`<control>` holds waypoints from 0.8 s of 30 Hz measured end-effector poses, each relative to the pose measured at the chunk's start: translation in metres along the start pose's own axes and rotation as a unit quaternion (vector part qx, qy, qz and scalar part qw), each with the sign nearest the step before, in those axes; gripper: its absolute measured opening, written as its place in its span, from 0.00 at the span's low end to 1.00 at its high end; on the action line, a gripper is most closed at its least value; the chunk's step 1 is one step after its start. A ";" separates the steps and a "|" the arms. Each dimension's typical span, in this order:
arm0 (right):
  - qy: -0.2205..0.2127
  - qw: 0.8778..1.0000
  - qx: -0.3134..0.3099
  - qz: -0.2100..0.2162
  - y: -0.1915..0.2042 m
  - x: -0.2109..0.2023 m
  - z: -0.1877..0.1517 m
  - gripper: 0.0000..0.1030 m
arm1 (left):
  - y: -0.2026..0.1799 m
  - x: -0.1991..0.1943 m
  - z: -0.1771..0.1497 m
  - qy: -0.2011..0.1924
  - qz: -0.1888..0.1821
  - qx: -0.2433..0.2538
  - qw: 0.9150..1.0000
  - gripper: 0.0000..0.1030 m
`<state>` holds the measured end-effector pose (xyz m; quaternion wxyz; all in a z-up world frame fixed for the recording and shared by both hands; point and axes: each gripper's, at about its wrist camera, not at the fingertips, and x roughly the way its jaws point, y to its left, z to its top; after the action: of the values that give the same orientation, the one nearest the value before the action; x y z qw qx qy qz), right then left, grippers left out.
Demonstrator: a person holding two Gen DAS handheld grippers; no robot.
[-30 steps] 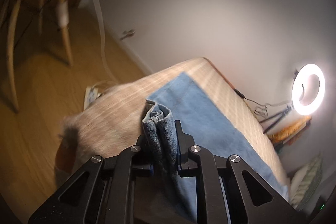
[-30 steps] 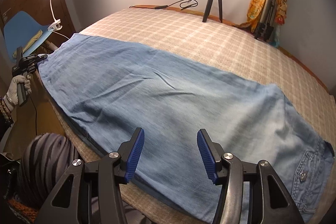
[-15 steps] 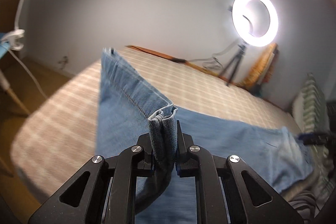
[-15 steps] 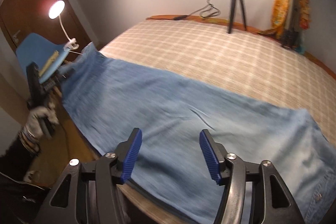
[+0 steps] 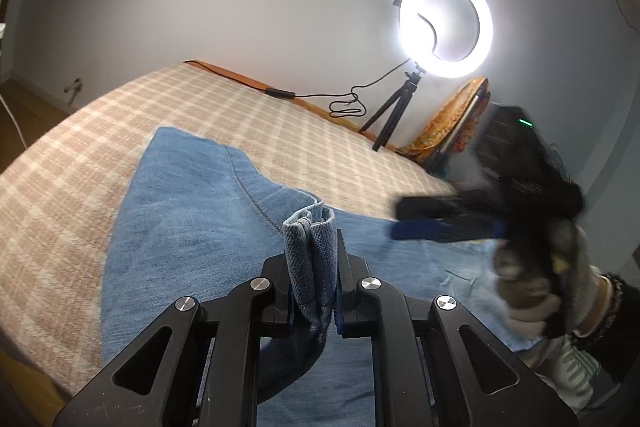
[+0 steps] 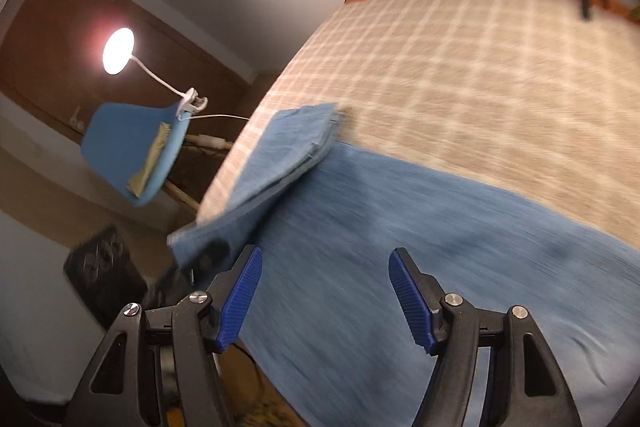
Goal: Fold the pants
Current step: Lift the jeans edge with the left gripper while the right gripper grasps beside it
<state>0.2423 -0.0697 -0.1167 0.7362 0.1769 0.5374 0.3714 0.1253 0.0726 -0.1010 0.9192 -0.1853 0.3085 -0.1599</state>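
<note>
Blue denim pants lie along the near edge of a bed. My left gripper is shut on the bunched hem of the pant legs and holds it lifted, so the leg end folds back over the rest. In the right wrist view the pants spread under my right gripper, which is open and empty just above the cloth. The lifted leg end shows there at upper left. My right gripper also shows blurred in the left wrist view, held by a gloved hand.
The bed has a beige checked cover. A ring light on a tripod stands at the bed's far side with its cable. A blue chair with a clip lamp stands beyond the bed's end. A black box sits on the floor.
My left gripper has carried the hem along the bed toward the waist end, folding the legs over. My right gripper has swung left toward the leg end and stayed open.
</note>
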 end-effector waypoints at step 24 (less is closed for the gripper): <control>-0.053 0.997 -0.010 -0.050 0.023 0.042 0.049 0.06 | -0.055 0.009 -0.021 0.038 -0.034 0.054 0.997 0.11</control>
<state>0.2854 -0.0171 -0.1117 0.7831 0.1617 0.5019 0.3298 0.1089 0.0153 -0.0967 0.9096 -0.1397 0.3276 -0.2142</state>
